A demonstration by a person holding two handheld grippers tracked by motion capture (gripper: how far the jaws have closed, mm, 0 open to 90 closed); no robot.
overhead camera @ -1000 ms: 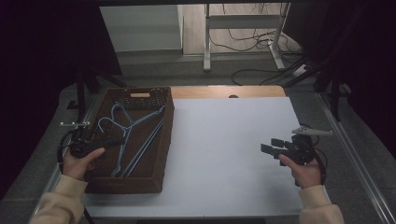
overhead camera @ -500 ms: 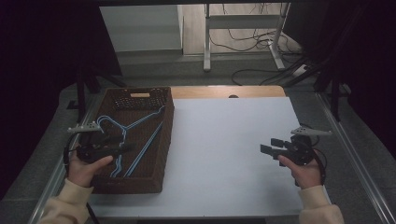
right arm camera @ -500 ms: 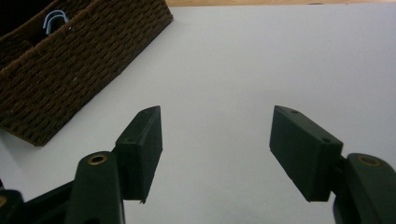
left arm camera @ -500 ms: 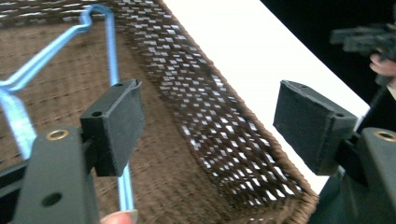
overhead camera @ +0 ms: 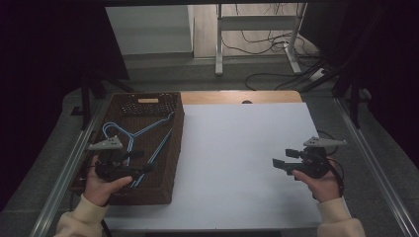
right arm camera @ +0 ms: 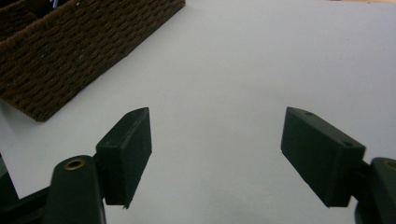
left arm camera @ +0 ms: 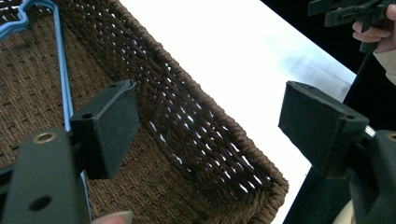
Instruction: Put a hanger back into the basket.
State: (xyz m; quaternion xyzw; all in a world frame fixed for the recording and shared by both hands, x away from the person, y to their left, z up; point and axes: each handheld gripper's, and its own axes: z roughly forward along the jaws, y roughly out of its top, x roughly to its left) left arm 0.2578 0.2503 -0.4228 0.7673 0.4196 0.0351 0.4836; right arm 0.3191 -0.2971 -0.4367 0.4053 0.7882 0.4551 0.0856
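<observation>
A brown wicker basket (overhead camera: 175,128) stands on the table's left side with blue wire hangers (overhead camera: 148,129) lying in it. My left gripper (overhead camera: 143,161) hovers over the basket's near end and points right. Its jaws have just been opening and stand open with nothing between them. In the left gripper view, my left gripper (left arm camera: 210,112) frames the basket's woven wall (left arm camera: 187,126), and a blue hanger wire (left arm camera: 63,79) runs down behind the left pad. My right gripper (overhead camera: 282,158) sits over the white tabletop at the right and points left. Its jaws have also just been opening, and my right gripper (right arm camera: 217,149) holds nothing.
The white table surface (overhead camera: 237,148) spreads between the basket and the right hand. The basket's corner (right arm camera: 79,42) lies at the upper left of the right gripper view. Metal rails run along both table sides, and cables and a stand's legs lie on the floor beyond.
My left hand has moved right, from the basket's left edge to above its near end. Both grippers' jaws have spread a little. The right hand has stayed in place.
</observation>
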